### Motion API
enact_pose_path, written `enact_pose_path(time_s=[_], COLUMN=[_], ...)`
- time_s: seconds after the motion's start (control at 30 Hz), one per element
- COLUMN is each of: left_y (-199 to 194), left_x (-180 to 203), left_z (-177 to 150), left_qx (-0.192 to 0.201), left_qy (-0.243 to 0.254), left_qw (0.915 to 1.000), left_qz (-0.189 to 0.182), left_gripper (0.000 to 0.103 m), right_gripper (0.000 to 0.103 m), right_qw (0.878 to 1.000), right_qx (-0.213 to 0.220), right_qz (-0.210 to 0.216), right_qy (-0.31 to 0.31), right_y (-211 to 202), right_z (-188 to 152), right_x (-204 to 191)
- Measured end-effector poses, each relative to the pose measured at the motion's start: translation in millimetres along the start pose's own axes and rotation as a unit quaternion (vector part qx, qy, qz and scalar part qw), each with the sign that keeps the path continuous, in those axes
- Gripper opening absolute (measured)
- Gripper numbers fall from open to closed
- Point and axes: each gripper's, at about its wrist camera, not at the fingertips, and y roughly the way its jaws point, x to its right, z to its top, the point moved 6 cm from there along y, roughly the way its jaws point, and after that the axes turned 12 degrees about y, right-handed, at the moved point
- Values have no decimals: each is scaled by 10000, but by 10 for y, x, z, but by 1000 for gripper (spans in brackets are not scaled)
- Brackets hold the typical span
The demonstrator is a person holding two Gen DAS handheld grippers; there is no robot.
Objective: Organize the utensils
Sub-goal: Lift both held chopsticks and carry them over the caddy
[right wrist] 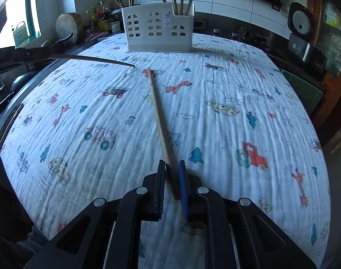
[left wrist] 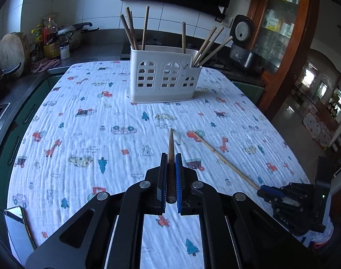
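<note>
Left tongs (left wrist: 170, 157): clamped on a dark chopstick (left wrist: 170, 148) that points ahead, its tip raised off the cloth.
Right tongs (right wrist: 173, 164): closed around the thick end of a pale bamboo chopstick (right wrist: 158, 116), whose far tip rests on the cloth.
Desk (left wrist: 69, 116): covered by a white cloth printed with cars, trees and giraffes; a phone (left wrist: 18, 228) lies at its near left edge.
Chopstick holder (left wrist: 163, 76): white, with window-shaped cutouts, upright at the far side of the desk, several chopsticks (left wrist: 134, 30) standing in its compartments.
Beyond: rice cooker (left wrist: 243, 42) and oil bottles (left wrist: 50, 39) on the kitchen counter.
</note>
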Motion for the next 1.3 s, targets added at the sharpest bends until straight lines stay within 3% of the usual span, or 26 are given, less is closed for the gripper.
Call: enact_pose_path(time_s=[0.23,0.67,1.0,1.3], left_y=[-48,77,151,19], left_x=[-50,-137,-236,-342], left_z=[196,572,889,1497], left_qx=[150,200,295,536], left_qy=[106,221,308,451], left_qw=[9998,9995,9989,9975], left_qz=[31,-101,-175,-105], left_gripper=[5,5,5,5], right_gripper=[8,7,7,7], right_qw=[9997,9859,9828,9800], right_qx=[249,1571,1688,1721], right_qz=[51,431,691,832], right_qy=[-57,-373,-290,-551], right_y=[-152,-730,-604,-897], right_z=[128,1254,1844,2611], right_x=[-47,-383,-486,-597])
